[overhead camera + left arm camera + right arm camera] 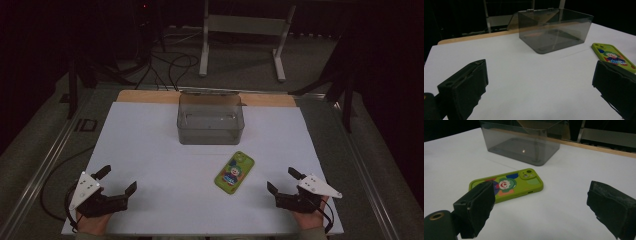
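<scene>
White sheet [150, 150] covers a wood-edged table [145, 96] in a dark room w/ cables on grey floor [235, 62]. Green phone [234, 172] lies flat, centre-right, just in front of the clear box [210, 120]. Left gripper [118, 180] & right gripper [281, 181] rest at near edge, jaws wide, nothing between.

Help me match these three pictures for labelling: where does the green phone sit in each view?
High view: phone right of centre on the white sheet, in front of the clear box.
Left gripper view: phone at the right edge, above the right-hand jaw.
Right gripper view: phone left of centre, partly behind the left-hand jaw.
Shared landmark: the clear box beyond the phone.
</scene>
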The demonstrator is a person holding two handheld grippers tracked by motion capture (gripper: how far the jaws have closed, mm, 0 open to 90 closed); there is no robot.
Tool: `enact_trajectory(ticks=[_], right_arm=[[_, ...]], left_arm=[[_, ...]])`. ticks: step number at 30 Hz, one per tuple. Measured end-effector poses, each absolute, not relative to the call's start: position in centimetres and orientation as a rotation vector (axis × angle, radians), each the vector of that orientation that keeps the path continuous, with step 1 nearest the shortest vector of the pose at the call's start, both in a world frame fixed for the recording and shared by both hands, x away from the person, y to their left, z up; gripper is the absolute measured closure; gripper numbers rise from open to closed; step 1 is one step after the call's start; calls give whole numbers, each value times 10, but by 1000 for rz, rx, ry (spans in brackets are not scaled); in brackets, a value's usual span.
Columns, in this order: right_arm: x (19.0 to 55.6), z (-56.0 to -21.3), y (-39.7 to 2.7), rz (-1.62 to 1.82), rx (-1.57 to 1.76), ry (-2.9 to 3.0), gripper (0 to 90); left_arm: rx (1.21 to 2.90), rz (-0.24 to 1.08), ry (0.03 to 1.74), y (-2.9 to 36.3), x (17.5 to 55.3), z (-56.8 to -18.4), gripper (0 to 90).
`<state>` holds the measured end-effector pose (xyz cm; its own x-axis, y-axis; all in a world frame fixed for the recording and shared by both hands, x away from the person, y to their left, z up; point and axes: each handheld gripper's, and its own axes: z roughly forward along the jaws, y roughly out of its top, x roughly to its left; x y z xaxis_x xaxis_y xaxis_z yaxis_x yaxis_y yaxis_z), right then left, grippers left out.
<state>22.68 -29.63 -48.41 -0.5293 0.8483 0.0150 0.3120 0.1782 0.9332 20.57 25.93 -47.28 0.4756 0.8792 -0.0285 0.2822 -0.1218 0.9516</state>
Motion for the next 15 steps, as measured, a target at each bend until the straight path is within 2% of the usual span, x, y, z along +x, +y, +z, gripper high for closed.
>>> enact_trajectory(ticks=[15], right_arm=[[228, -485, -297, 1340, 1105, 1922, 78]], left_arm=[[1674, 702, 1044, 258, 208, -477, 9]])
